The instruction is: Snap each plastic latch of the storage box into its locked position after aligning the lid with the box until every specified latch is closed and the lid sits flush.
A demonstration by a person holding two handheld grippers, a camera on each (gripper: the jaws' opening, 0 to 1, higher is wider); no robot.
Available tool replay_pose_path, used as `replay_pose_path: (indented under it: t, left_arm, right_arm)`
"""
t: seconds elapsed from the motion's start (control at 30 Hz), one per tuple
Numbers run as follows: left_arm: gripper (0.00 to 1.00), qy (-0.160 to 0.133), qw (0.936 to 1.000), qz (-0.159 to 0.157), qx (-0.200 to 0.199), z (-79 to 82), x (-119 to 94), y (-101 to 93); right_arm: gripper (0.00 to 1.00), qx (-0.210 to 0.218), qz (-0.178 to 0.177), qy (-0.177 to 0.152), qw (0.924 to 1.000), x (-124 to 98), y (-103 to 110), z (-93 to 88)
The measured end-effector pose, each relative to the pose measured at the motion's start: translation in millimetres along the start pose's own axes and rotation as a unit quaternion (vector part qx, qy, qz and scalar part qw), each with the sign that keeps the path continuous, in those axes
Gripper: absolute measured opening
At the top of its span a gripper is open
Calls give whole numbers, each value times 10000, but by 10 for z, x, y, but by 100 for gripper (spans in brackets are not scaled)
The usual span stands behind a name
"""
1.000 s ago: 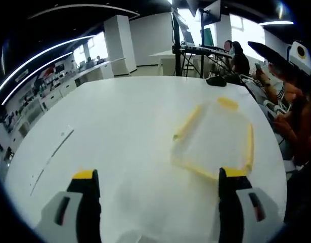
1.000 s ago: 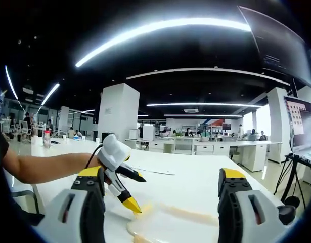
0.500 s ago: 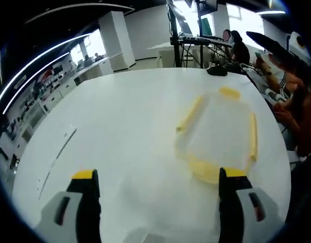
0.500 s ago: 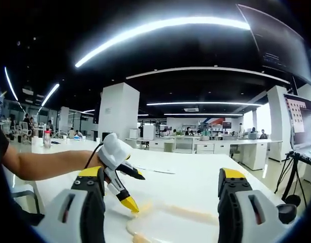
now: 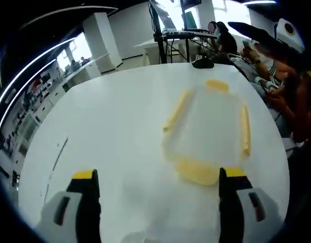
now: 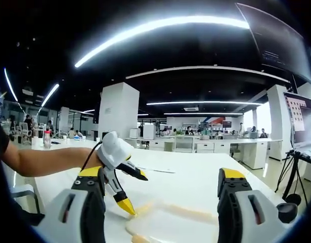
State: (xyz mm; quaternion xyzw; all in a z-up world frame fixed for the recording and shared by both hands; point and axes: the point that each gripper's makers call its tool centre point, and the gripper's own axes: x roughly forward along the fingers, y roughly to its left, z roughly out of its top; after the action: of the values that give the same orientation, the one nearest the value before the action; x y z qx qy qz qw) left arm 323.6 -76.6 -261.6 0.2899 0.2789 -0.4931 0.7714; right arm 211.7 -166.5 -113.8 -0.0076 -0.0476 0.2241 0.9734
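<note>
Your storage box (image 5: 208, 129) lies right of centre in the left gripper view, ahead of your left tongs (image 5: 158, 174) and apart from them, jaws spread and empty. Bare white worktop (image 5: 104, 131) stretches to its left — its right edge runs close to the box. In the right gripper view, your right tongs (image 6: 160, 177) gape empty above the box.

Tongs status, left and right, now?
Left tongs: open, holding nothing, above the clear yellow-latched plastic storage box.
Right tongs: open, holding nothing.
</note>
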Motion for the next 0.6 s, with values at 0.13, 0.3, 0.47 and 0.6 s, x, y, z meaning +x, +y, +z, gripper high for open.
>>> replay_pose_path:
  t: [0.13,0.3,0.47,0.6]
  left_arm:
    - [99,86,9998,-149,67,-6,22,-33]
    - [99,237,9992,-269,151,-21,42,-84]
    - [99,359,9982,-409,258,-59,65,-148]
    - [99,348,9975,-537,311,-54,82,-179]
  right_arm:
    - [93,-15,18,-31,10000,5,5,13]
    - [93,0,20,3,10000,13,-7,-8]
    - [92,12,28,-17,10000,13,-21,-6]
    - [92,24,30,-19,10000,14,-33,-13]
